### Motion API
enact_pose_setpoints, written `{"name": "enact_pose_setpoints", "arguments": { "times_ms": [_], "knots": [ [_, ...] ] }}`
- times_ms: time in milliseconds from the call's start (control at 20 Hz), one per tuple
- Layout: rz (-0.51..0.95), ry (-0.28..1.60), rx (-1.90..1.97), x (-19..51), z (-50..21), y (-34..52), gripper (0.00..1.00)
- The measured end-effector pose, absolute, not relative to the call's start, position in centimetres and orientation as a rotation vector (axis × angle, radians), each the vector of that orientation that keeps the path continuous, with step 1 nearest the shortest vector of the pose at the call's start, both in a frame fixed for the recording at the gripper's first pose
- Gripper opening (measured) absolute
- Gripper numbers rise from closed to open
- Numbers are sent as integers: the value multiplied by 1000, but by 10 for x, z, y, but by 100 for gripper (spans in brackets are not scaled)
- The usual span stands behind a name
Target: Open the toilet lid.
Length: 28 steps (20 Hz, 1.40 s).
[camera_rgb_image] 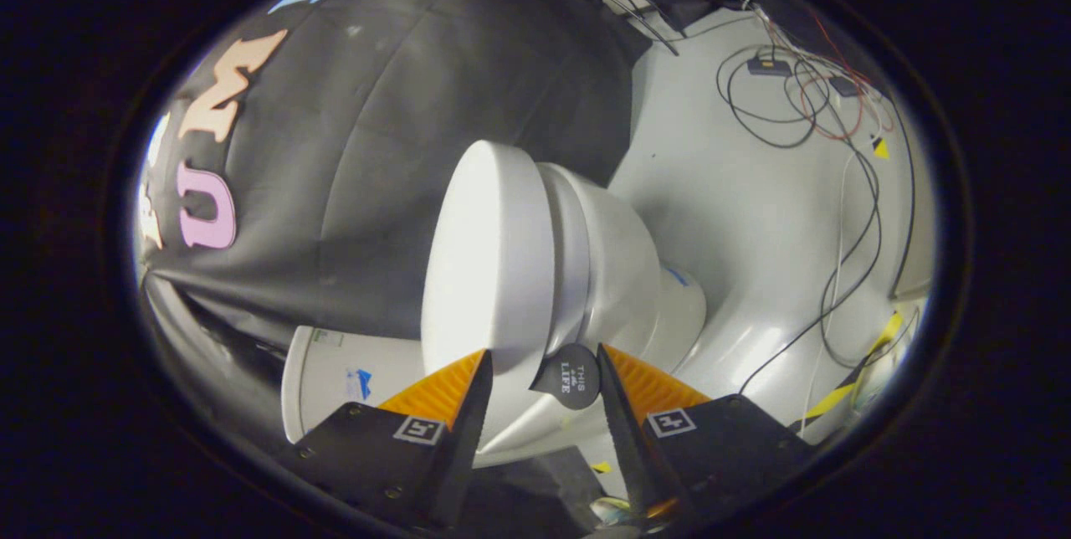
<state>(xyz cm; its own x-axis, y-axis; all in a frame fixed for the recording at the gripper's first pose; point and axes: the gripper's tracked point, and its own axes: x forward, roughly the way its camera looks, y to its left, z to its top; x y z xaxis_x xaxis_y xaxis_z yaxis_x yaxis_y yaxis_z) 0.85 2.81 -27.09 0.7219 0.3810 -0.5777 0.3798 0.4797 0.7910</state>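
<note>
Just ahead of the gripper, whose fingers stand apart and released, the toilet lid lies closed on the toilet bowl; its front edge sits between the fingertips, beside a dark round tab on the rim. The lid looks rigid, smooth and probably slippery, fairly light; that tab seems the surest hold. Beyond, cables trail over the floor.
</note>
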Motion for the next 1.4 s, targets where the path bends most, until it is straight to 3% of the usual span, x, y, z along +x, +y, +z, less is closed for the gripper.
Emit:
{"name": "enact_pose_setpoints", "arguments": {
  "times_ms": [100, 200, 300, 600, 650, 1400],
  "knots": [
    [33, 803, 1079, 11, -271, 35, 73],
    [-64, 833, 994, 6, -286, 13, 41],
    [-64, 809, 1045, 10, -283, 15, 10],
    [-35, 802, 1059, 8, -279, 18, 9],
    [-20, 796, 1066, 28, -302, 24, 1],
    [85, 642, 1014, 6, -202, 30, 1]
  ]
}}
